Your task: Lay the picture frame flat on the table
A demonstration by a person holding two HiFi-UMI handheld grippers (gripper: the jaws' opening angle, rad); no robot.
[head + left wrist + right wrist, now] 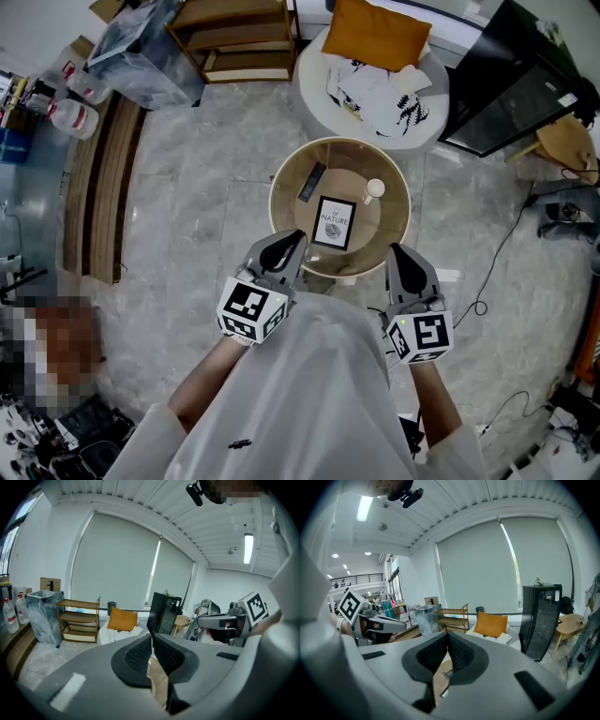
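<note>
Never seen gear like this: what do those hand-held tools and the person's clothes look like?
The left gripper and right gripper are grey moulded shells, jaws lined with black dimpled pads. Each carries a white cube with black square markers. The person wears a white top.

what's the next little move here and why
Probably open the right gripper and ease it forward toward the picture frame. Both it and the left gripper are shut and empty at the near rim of the round table, while the frame sits apart from them near the middle.
</note>
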